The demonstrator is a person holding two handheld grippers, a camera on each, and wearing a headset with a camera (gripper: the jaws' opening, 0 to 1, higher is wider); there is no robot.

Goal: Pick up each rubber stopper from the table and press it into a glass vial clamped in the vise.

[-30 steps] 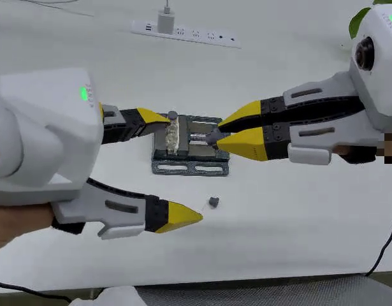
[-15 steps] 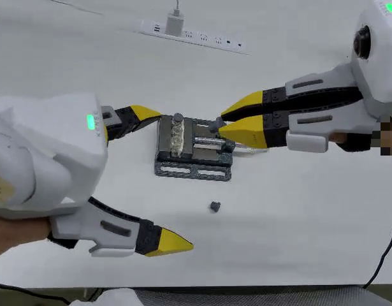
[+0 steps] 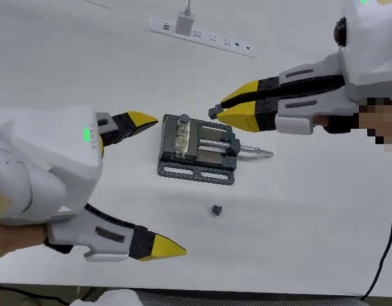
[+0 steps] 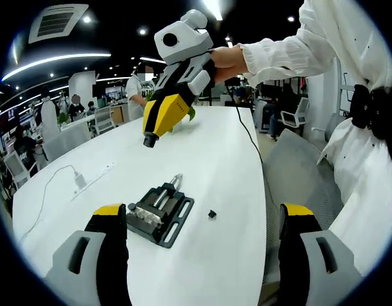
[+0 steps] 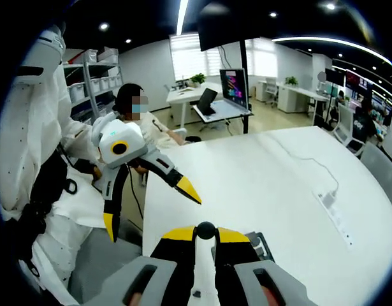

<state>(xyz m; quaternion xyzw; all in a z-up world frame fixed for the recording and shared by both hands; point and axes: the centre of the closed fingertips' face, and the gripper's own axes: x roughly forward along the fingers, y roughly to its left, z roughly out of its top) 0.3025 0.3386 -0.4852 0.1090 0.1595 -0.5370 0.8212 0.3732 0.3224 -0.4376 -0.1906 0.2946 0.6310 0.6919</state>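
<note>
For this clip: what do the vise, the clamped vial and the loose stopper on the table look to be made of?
The vise looks like dark metal: matte body, shiny bare screw, perhaps painted or anodised. The vial is see-through with glints, so glass or clear plastic. The loose stopper is dull dark grey, likely rubber, though too small to confirm.

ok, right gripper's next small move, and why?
Probably lower the right gripper toward the clear glass vial in the black metal vise: its tips pinch a small dark rubber stopper, held well above the white table.
</note>
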